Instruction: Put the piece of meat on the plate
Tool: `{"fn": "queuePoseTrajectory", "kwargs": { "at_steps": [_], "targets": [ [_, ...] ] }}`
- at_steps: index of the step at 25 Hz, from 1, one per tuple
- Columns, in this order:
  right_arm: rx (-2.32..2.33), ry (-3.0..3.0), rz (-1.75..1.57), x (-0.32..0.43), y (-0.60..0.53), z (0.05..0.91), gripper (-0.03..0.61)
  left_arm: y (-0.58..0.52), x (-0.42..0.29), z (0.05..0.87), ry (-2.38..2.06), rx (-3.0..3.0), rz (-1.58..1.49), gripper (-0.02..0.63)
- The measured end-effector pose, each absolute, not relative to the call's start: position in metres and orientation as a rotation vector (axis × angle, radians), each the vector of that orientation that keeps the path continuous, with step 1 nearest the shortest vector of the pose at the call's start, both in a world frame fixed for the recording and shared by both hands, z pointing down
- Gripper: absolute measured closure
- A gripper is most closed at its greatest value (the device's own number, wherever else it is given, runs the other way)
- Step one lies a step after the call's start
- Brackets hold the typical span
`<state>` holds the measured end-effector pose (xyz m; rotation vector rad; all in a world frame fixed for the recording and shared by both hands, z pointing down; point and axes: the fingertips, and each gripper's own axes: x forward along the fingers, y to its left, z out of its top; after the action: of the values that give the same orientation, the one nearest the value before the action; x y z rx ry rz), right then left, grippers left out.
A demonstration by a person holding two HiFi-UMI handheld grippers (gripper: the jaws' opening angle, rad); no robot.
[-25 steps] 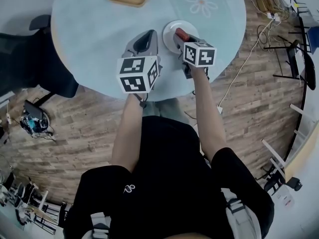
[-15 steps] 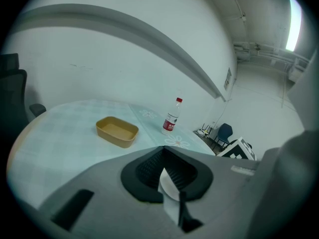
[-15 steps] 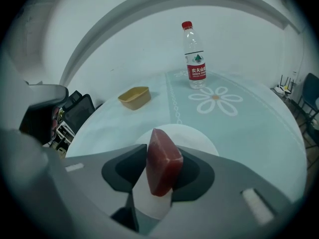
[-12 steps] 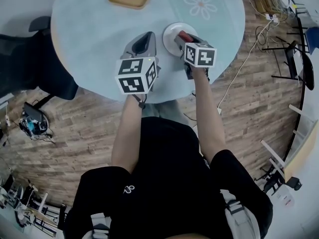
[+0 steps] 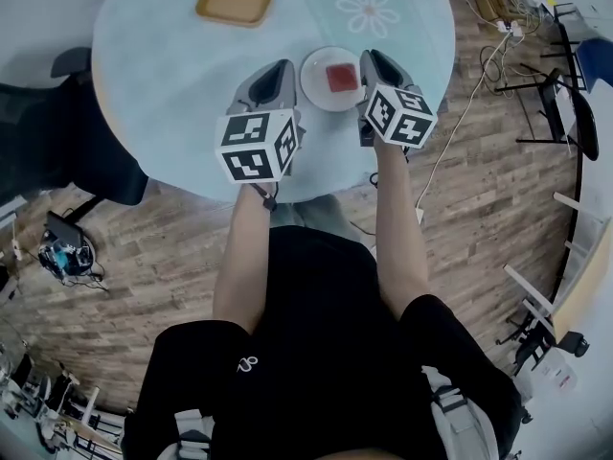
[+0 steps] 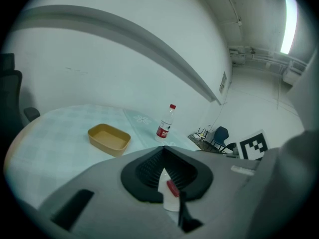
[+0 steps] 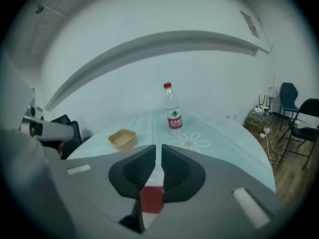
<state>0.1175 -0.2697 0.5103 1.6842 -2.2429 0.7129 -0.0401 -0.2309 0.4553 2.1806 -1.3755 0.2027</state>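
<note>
Meat piece sits on the plate between your left hand-held gripper, jaws together, and right hand-held gripper, empty jaws closing.

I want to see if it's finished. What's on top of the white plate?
A red piece of meat lies on the plate. The plate's middle under it is covered.

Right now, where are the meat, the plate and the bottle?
meat point(image 5: 342, 78): head view, its red top.
plate point(image 5: 312, 77): head view, bare left rim.
bottle point(image 7: 173, 117): right gripper view, its label.
</note>
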Motion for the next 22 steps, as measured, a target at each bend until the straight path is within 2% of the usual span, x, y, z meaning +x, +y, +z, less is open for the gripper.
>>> {"fn": "queuePoseTrajectory", "kwargs": {
  "at_steps": [2,10,16,22],
  "targets": [
    [1.764,-2.318,0.648,0.126,-0.274,0.467,0.572,-0.234,-0.035,0.436,-1.392,2.221,0.181,0.618],
    [1.794,-2.629,0.168,0.141,-0.235,0.306,0.569,-0.236,-0.017,0.335,-1.557,2.453,0.051,0.618],
    [1.863,-2.577,0.173,0.167,-0.211,0.285,0.569,-0.223,-0.015,0.274,-1.707,2.527,0.009,0.618],
    [1.781,-2.618,0.121,0.156,-0.203,0.284,0.569,-0.212,-0.002,0.262,-1.706,2.552,-0.027,0.618]
  ]
}}
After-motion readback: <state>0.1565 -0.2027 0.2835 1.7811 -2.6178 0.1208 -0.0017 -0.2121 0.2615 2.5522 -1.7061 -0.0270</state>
